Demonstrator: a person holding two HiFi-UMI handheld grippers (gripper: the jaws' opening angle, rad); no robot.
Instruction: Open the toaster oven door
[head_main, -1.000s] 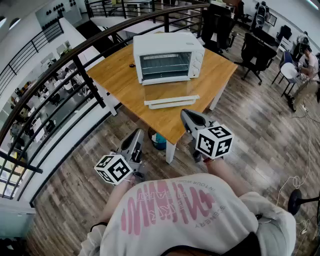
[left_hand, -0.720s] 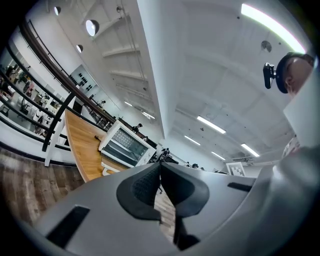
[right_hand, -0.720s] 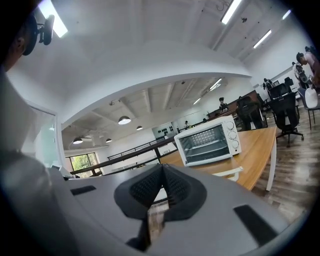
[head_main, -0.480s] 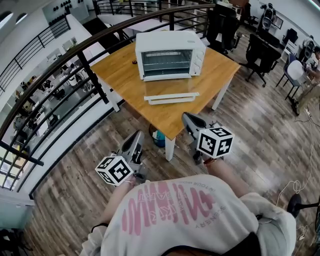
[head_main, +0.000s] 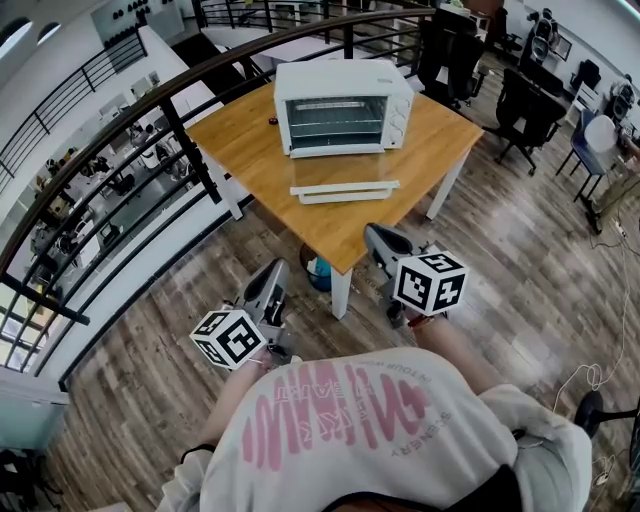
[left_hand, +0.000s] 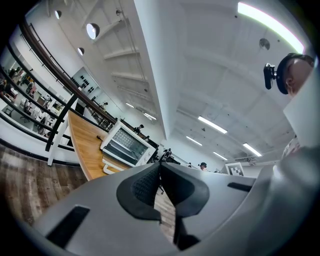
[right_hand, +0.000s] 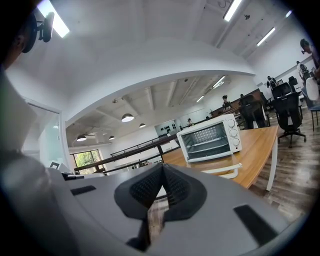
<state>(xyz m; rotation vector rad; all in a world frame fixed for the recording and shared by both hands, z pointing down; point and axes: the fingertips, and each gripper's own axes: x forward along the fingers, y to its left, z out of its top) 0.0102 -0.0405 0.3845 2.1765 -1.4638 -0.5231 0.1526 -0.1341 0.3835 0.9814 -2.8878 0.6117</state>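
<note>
The white toaster oven (head_main: 343, 105) sits upper centre on the wooden table (head_main: 250, 150), its door (head_main: 345, 188) already folded down flat, while the left gripper (head_main: 270, 280) and right gripper (head_main: 382, 242) hang at lower centre, short of the table, both clenched on nothing.

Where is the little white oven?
In the head view, the white toaster oven sits at the far end of the wooden table, close to the black railing.
</note>
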